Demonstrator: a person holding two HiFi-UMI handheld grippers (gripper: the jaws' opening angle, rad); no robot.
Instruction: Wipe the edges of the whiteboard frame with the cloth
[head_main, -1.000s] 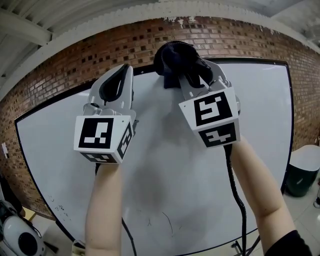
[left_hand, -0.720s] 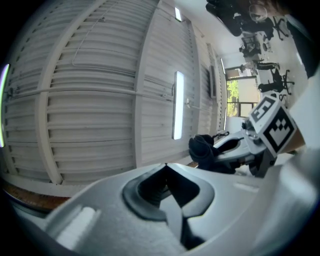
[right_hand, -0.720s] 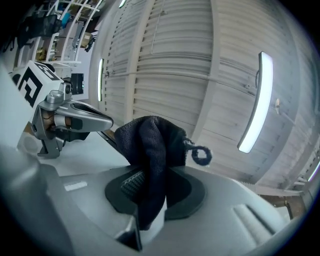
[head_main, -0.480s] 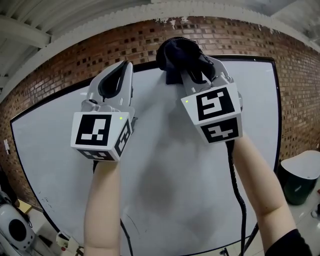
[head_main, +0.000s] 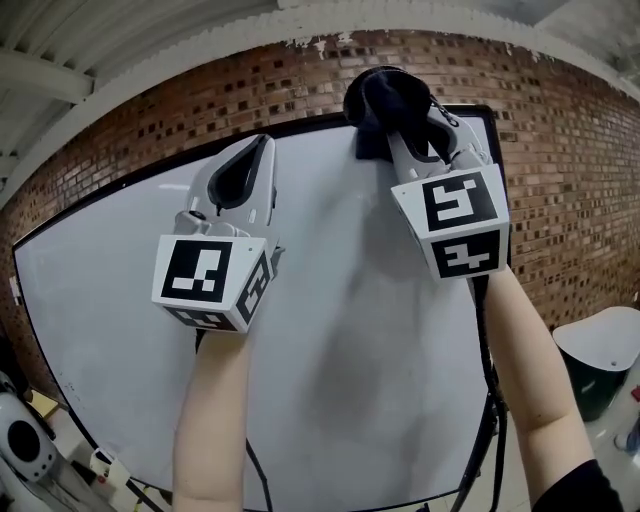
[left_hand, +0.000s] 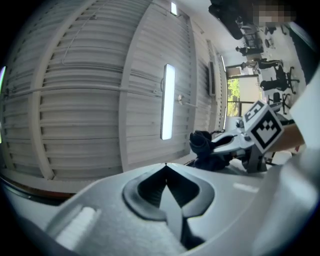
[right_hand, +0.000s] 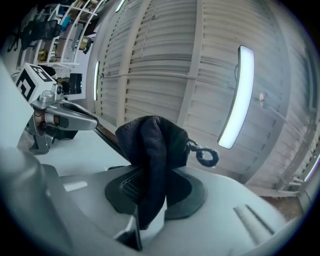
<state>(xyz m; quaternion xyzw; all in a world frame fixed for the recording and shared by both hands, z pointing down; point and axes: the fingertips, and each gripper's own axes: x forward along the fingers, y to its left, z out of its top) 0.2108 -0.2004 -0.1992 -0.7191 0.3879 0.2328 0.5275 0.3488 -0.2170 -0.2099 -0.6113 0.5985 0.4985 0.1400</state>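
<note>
**Item 1. Left tool** (head_main: 260, 148), grey plastic body carrying a cube of black-and-white square markers (head_main: 205, 275). In its own view I read the jaws as closed tip to tip, with nothing between them. It is held up in front of the white whiteboard panel (head_main: 340, 340), left of centre. I judge it is parked there as the idle hand, clear of the wiping path.

**Item 2. Thin black whiteboard frame** (head_main: 310, 124), running along the top of the panel against a red-brown brick wall (head_main: 150, 110). This is the surface to be cleaned. I can see no dirt on it at this size.

**Item 3. Bunched dark navy woven cloth** (head_main: 385, 98), lying on the top frame edge near the upper right corner. A small cord loop (right_hand: 206, 156) hangs from one side. I take the bunching as deliberate, giving a thick pad to drag along the narrow edge.

**Item 4. Right tool** (head_main: 405, 125), same build as the left, with a black cable (head_main: 490, 400) trailing down the forearm. Its jaws are clamped on a fold of the cloth, and the rest of the cloth stands proud of the tips. The tool is raised high and angled up, which I judge keeps fabric rather than plastic against the frame.

**Item 5. Dark green bin with a white lid** (head_main: 598, 360), on the floor at far right, well apart from the work.

**Writing.** I find no brand, label or legible text. The cubes carry only coded marker patterns.
</note>
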